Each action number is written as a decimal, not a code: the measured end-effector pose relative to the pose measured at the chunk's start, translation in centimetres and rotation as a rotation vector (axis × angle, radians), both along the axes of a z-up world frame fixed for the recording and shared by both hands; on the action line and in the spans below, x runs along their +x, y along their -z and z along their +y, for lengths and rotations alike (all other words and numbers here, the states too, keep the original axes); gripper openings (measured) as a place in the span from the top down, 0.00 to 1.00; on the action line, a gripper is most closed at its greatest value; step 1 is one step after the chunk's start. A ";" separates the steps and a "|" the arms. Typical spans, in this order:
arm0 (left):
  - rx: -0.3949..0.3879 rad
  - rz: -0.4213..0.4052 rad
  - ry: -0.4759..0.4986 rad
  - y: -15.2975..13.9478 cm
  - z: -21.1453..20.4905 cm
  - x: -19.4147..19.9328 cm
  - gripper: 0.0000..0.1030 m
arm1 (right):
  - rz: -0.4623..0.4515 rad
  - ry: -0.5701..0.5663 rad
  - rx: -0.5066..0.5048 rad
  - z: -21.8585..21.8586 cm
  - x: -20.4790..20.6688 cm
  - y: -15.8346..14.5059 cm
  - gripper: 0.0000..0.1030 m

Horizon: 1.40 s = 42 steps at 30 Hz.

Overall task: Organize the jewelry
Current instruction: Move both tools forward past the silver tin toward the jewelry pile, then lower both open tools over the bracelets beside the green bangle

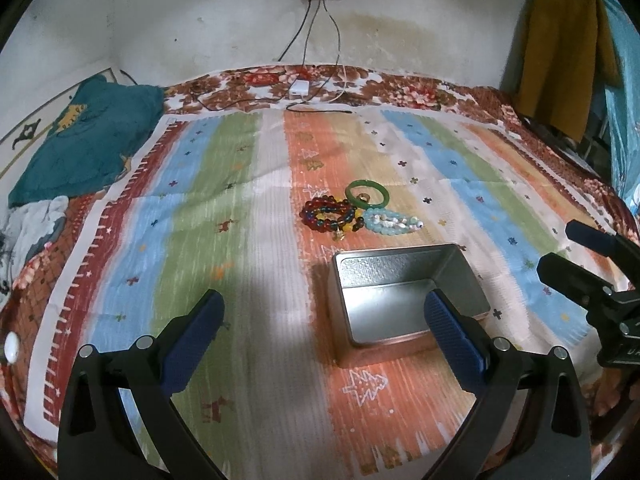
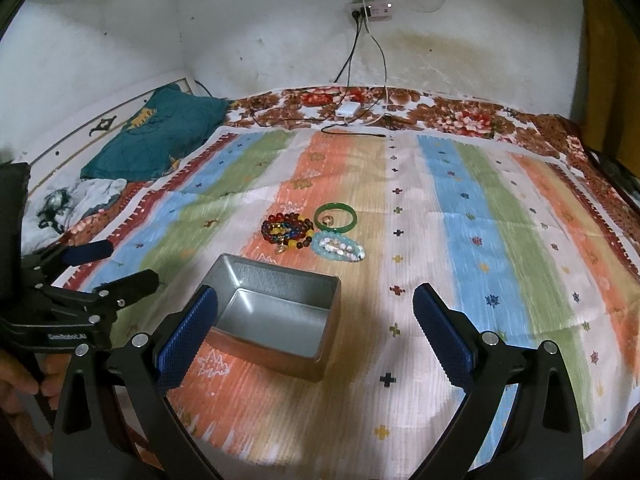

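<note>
The jewelry sits in a tight cluster just beyond the open metal tin (image 1: 404, 292): a green bangle (image 1: 367, 194) with a small ring (image 1: 363, 199) inside it, dark mixed-bead bracelets (image 1: 330, 216) and pale blue bead bracelets (image 1: 394, 222), all touching. The tin looks empty, set near to receive them. Nearer than the tin, the left tool (image 1: 324, 336) and right tool (image 2: 316, 328) hover spread wide, gripping nothing, over the striped cloth (image 2: 460, 208) on the bed.

Stained white wall (image 1: 200, 20), bed (image 1: 420, 92)

Tin box (image 2: 276, 316) stands between grippers and bracelet cluster (image 2: 312, 236); cloth either side open.
</note>
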<state>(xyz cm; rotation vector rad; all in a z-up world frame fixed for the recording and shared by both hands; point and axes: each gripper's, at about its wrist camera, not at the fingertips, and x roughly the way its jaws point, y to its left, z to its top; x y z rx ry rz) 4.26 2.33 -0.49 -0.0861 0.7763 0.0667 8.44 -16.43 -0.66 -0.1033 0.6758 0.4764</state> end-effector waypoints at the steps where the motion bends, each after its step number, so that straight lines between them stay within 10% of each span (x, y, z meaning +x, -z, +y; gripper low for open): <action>1: 0.000 0.002 0.003 0.0 -0.1 0.2 0.05 | -0.002 0.000 -0.001 0.0 0.1 -0.1 0.04; 42: -0.002 0.113 0.002 2.0 3.0 10.4 0.05 | 0.138 0.077 0.001 1.3 11.6 1.0 0.04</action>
